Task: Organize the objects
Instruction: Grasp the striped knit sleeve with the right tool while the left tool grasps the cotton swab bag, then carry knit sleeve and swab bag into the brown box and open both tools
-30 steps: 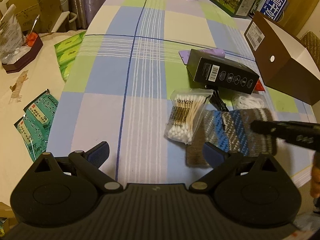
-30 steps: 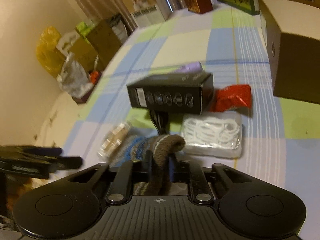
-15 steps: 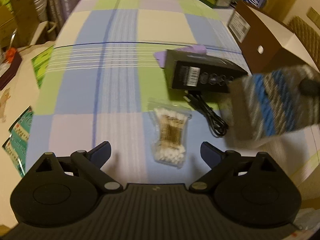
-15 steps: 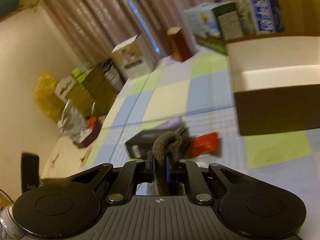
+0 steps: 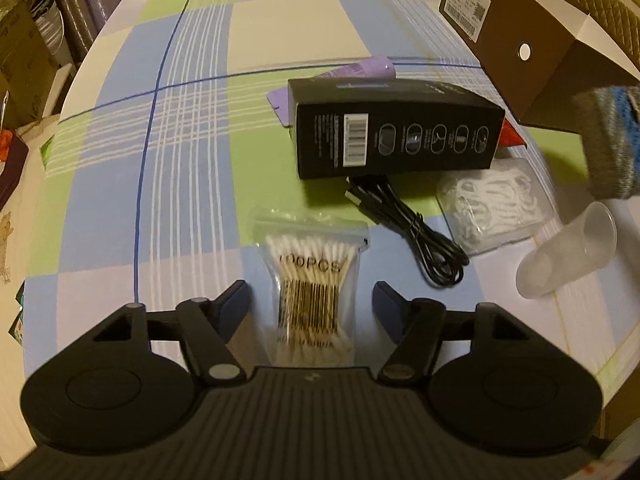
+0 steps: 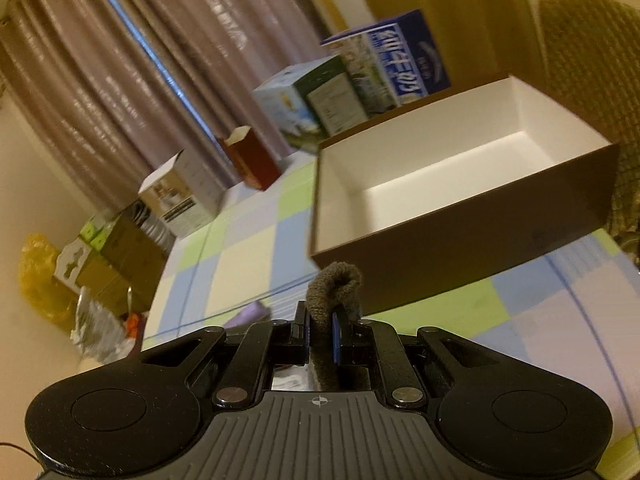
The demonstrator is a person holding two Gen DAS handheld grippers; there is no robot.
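My left gripper stands open low over the table, with a clear bag of cotton swabs lying between its fingers, untouched. My right gripper is shut on a brown, grey and blue striped knitted sock. That sock hangs in the air at the right edge of the left wrist view. In front of the right gripper sits an open brown box with a white, empty inside. The same brown box stands at the table's far right.
On the checked tablecloth lie a black carton, a purple item behind it, a coiled black cable, a clear case of white floss picks, a tipped clear cup and a red packet. Cartons line the far edge.
My right gripper lifted the sock off the table and swung it up and right toward the brown box. My left gripper moved forward until the cotton swab bag lay between its fingers.
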